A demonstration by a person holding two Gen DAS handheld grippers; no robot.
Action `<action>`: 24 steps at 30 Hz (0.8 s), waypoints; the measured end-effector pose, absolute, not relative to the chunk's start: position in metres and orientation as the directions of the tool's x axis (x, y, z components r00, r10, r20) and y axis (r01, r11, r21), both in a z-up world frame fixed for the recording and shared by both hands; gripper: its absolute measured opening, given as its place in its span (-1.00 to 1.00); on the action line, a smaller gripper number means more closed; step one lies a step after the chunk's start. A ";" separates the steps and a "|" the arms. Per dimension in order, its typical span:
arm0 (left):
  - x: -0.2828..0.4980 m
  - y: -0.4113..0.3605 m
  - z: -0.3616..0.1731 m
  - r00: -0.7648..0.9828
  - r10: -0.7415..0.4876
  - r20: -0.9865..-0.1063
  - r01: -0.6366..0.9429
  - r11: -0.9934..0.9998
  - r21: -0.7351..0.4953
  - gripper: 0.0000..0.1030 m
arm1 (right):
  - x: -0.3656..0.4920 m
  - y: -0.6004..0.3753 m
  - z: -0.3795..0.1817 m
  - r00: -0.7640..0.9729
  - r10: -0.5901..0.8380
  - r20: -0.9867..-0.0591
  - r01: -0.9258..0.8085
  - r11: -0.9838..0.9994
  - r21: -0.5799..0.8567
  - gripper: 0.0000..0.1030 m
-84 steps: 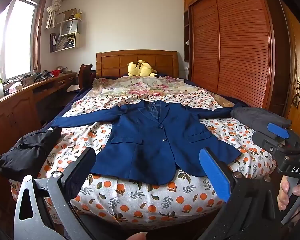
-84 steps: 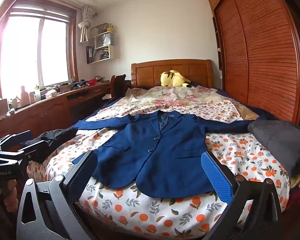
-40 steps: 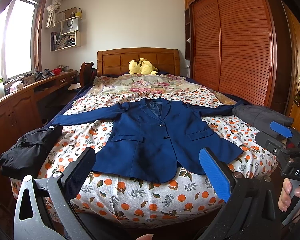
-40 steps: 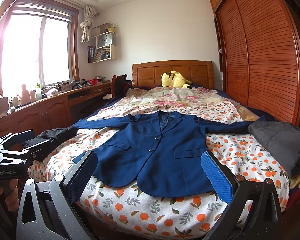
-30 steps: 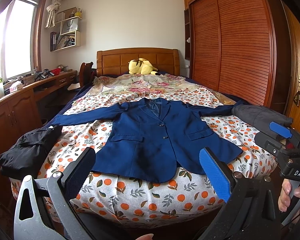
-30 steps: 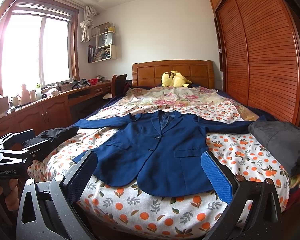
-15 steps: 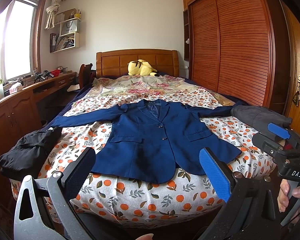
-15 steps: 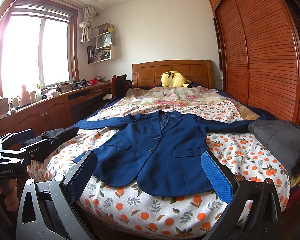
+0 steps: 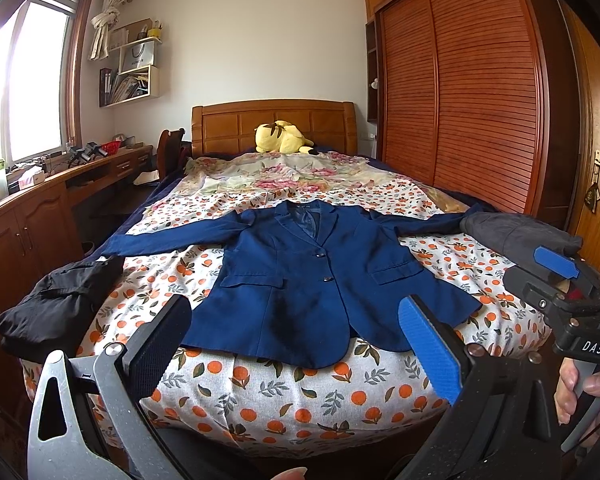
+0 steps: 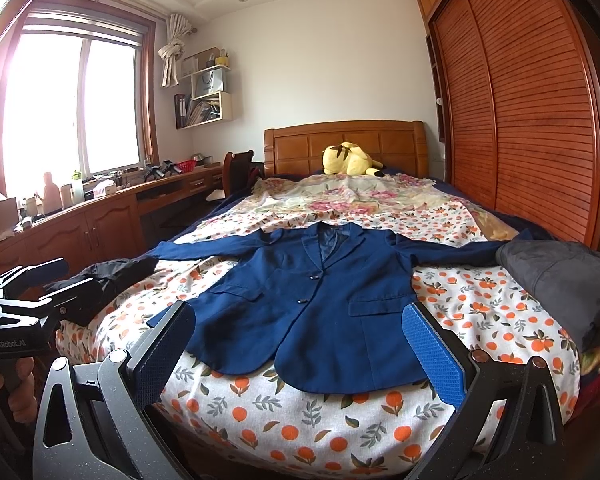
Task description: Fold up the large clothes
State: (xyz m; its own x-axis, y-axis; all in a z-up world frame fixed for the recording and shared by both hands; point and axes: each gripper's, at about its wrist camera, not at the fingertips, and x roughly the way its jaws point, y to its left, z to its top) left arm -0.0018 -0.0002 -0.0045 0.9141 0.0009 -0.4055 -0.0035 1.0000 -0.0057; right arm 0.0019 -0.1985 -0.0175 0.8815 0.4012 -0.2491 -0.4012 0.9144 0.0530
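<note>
Drifting only slightly against the earlier views; holding off short of the bed [image 9: 284, 408], folding not yet begun. Left gripper [image 9: 296, 344] and right gripper [image 10: 300, 348] both gaping wide, gripping nothing. Lying flat mid-bed, sleeves spread: navy jacket [image 9: 308, 280], smooth woven cloth, buttoned, flap pockets.

A home bedroom, seen from the foot of the bed.

Ahead of me lies a bed [image 9: 284, 408] with orange-print sheets, wooden headboard [image 9: 274, 120] at centre, a yellow plush toy [image 9: 280, 138] against it. Slatted wardrobe doors [image 9: 480, 92] fill the right; a window [image 10: 72, 104], wall shelves [image 10: 206, 96] and long wooden desk [image 10: 100, 216] line the left.
</note>
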 end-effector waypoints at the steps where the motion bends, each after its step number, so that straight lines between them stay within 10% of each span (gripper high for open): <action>1: -0.002 0.000 -0.005 0.914 0.002 -0.406 -0.004 1.000 -0.005 1.00 | 0.002 -0.199 -0.018 0.881 0.401 -0.249 -0.401 0.914 0.053 1.00; 24: 0.038 0.027 -0.037 0.877 0.055 -0.478 -0.064 0.998 -0.003 1.00 | 0.047 -0.187 -0.037 0.856 0.424 -0.296 -0.433 0.900 0.037 1.00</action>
